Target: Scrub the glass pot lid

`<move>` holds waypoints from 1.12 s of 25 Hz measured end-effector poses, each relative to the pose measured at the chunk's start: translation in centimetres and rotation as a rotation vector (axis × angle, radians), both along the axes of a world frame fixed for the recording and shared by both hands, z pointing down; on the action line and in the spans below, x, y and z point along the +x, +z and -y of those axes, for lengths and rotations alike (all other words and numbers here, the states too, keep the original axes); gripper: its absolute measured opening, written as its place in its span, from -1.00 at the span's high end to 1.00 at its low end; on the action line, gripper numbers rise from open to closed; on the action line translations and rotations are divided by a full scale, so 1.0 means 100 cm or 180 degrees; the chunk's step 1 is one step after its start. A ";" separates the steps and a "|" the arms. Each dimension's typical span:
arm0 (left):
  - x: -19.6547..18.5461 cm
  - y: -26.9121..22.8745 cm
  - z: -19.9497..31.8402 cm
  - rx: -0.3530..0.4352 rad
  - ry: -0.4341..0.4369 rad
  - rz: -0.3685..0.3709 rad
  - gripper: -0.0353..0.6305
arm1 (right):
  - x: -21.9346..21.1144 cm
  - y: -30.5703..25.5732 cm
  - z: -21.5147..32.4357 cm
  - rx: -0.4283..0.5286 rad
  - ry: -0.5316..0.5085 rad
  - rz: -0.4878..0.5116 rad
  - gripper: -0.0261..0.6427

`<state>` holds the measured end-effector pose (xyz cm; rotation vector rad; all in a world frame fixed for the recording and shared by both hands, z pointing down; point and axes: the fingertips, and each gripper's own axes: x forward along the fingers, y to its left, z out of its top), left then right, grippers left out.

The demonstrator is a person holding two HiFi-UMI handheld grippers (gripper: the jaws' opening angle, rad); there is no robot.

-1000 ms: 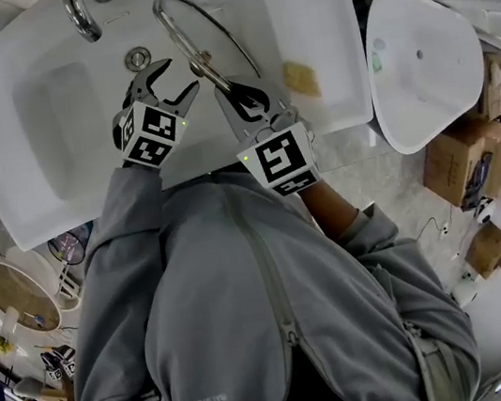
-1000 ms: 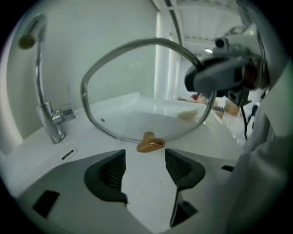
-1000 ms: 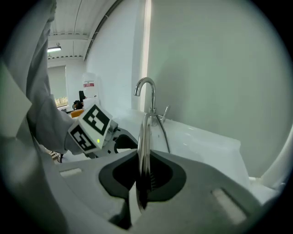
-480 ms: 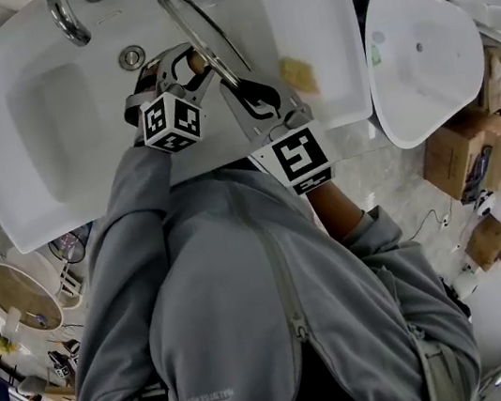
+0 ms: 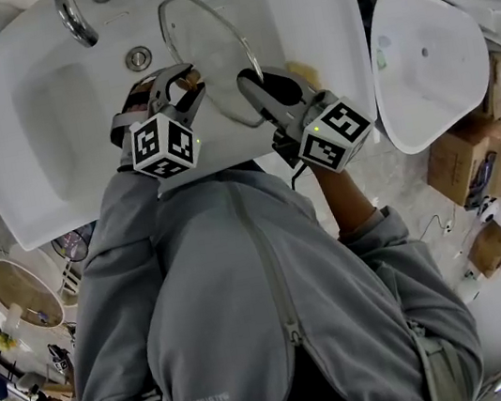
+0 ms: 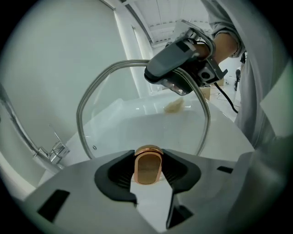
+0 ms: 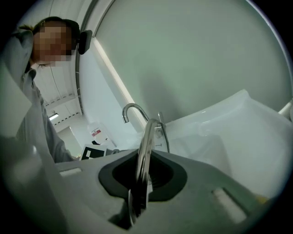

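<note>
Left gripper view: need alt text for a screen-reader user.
The left gripper is closing its jaws on the copper-coloured knob of a glass lid tilted up over a white sink. The right gripper clamps the lid's metal rim at the far side, with a yellowish sponge on the sink behind.

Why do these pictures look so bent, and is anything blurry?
Head view: the wide lens bows the sink; all sharp. Left gripper view: dark rounded corners; the glass lid carries faint reflections, its knob crisp. Right gripper view: the lid's rim glints, slightly soft; a mosaic patch was overlaid.
</note>
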<state>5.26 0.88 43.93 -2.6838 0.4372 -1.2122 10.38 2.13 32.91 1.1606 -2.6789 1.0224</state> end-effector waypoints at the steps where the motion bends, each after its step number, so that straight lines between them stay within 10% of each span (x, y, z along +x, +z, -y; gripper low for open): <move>1: -0.004 0.000 0.001 -0.0023 -0.0028 0.0043 0.39 | -0.001 0.001 0.002 0.0018 -0.0049 0.0042 0.84; 13: -0.018 -0.002 0.009 -0.0381 -0.0217 0.0637 0.40 | 0.059 0.007 0.027 0.0420 0.0135 -0.0583 0.50; 16: -0.026 -0.001 0.012 -0.0544 -0.0391 0.0746 0.40 | 0.104 0.025 0.022 0.0373 0.0160 -0.1380 0.50; 21: -0.035 0.002 0.011 -0.0706 -0.0685 0.0972 0.40 | 0.133 0.084 -0.024 0.0041 -0.0711 -0.2782 0.50; 28: -0.031 0.016 0.021 -0.0811 -0.0996 0.1253 0.40 | 0.117 0.117 -0.055 -0.0098 -0.1279 -0.3058 0.50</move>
